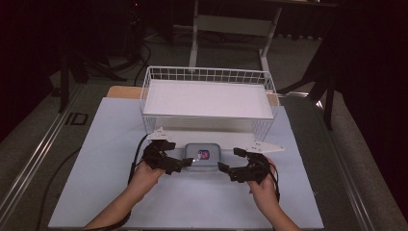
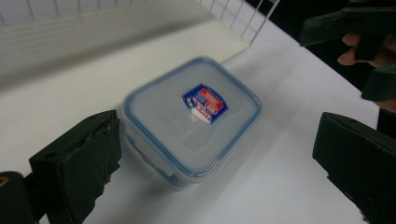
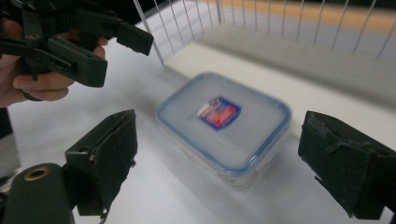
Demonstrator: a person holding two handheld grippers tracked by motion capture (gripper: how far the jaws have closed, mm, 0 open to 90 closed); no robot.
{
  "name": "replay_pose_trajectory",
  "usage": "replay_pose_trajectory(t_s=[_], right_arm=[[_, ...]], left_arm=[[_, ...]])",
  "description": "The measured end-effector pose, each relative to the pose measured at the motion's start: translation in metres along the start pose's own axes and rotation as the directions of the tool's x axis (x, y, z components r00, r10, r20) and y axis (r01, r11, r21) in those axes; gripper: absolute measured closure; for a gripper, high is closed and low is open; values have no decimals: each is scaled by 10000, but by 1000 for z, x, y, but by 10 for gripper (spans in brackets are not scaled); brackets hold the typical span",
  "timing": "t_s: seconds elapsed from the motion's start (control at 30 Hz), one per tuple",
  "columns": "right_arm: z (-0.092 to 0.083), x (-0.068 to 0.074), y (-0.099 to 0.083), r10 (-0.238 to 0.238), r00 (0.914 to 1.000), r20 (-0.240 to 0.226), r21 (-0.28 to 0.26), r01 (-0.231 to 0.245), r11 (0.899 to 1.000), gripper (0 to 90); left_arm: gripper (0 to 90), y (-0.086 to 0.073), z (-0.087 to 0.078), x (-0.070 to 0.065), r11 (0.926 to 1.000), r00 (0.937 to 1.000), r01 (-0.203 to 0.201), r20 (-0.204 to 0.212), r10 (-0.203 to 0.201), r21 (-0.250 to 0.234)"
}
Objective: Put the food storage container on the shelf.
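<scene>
Open tongs [image 2: 215,154] flank container [image 2: 192,116]; label [image 2: 205,102] unreadable.

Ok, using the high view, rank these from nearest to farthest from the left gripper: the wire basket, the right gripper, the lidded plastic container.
1. The lidded plastic container, right beside the left gripper, at the tips of its open jaws.
2. The right gripper, across the container on its other side.
3. The wire basket, farther back on the table, beyond both.
</scene>
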State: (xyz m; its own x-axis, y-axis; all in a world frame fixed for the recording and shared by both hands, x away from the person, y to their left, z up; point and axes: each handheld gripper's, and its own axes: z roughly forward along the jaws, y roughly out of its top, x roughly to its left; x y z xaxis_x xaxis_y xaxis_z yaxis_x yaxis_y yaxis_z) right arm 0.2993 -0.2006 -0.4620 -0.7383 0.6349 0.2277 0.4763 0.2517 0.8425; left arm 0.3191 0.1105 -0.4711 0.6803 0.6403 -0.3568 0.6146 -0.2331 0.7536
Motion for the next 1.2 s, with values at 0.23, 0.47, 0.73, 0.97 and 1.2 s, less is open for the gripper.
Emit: replay_pose_trajectory(t_s=[0.23,0.47,0.73,0.97,1.2], right_arm=[[24,-16,-2,1374,9902,248,643,-1387,9882,117],[45,-33,-6,2847,9582,292,1474,-2859,9469,142],[59,-43,-5,3801,9249,62,1869,-3745,9082,224],[67,-52,-10,4740,8801,-267,1945,-4605,8661,330],[69,-56,-14,5097,8601,-208,1980,-4962,8453,373]], left_arm=[[24,-2,21,14,9961,9966,587,-611,-546,663],[54,-7,33,32,9756,9779,2089,-111,-2086,675],[166,-10,40,42,9412,9437,3290,96,-3306,768],[290,-14,49,43,9324,9371,3433,258,-3481,1129],[350,-17,52,43,9289,9320,3534,433,-3598,1108]])
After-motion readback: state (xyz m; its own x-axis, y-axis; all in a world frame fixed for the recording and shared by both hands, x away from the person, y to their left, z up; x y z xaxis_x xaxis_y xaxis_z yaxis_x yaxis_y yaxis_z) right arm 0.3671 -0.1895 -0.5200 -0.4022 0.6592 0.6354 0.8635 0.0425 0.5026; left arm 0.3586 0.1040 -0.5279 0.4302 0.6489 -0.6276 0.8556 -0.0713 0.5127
